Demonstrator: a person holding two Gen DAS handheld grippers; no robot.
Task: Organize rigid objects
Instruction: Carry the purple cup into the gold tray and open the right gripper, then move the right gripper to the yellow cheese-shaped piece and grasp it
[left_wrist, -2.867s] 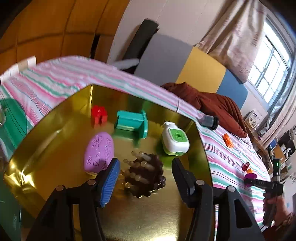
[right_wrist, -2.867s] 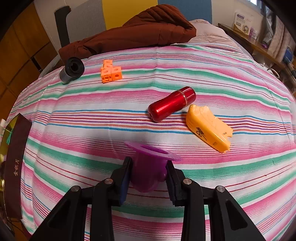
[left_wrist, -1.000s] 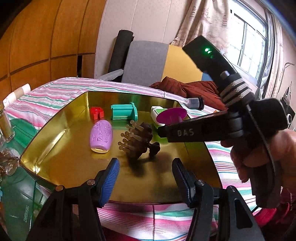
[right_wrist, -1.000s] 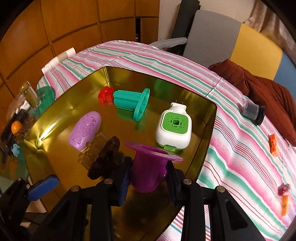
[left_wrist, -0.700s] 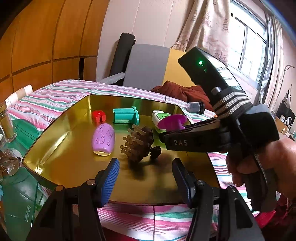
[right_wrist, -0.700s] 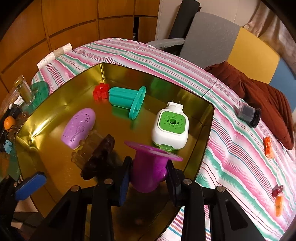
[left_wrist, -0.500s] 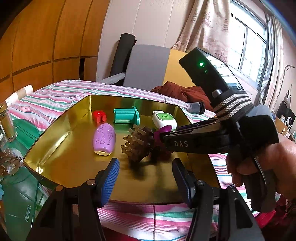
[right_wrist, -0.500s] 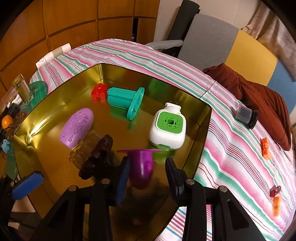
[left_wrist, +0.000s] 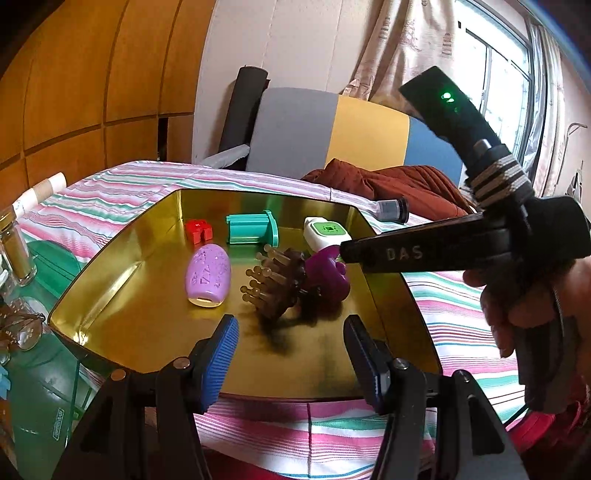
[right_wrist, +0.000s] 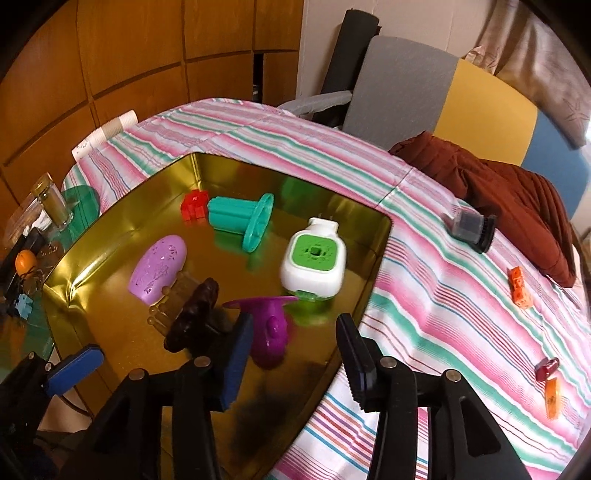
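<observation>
A gold tray (left_wrist: 147, 321) (right_wrist: 343, 210) on the striped bed holds a purple flanged piece (left_wrist: 327, 273) (right_wrist: 271, 325), a brown pegged massager (left_wrist: 277, 284) (right_wrist: 192, 314), a lilac oval (left_wrist: 208, 275) (right_wrist: 159, 269), a teal flanged piece (left_wrist: 251, 229) (right_wrist: 240, 218), a red block (left_wrist: 198, 229) (right_wrist: 194, 205) and a white-green plug (left_wrist: 327, 232) (right_wrist: 314, 264). My right gripper (right_wrist: 295, 350) is open just above the purple piece, which lies on the tray. My left gripper (left_wrist: 291, 354) is open and empty at the tray's near edge.
On the striped cover to the right lie a grey-black cylinder (right_wrist: 472, 227), an orange block (right_wrist: 519, 288), a red capsule (right_wrist: 546, 369) and an orange piece (right_wrist: 552, 397). A brown jacket (right_wrist: 517, 188) lies behind. A glass jar (left_wrist: 16, 251) and glasses (left_wrist: 18, 328) sit left.
My right gripper opened and let go of the purple flanged piece, which dropped onto the tray beside the brown massager. The left gripper stayed open at the tray's near edge.
</observation>
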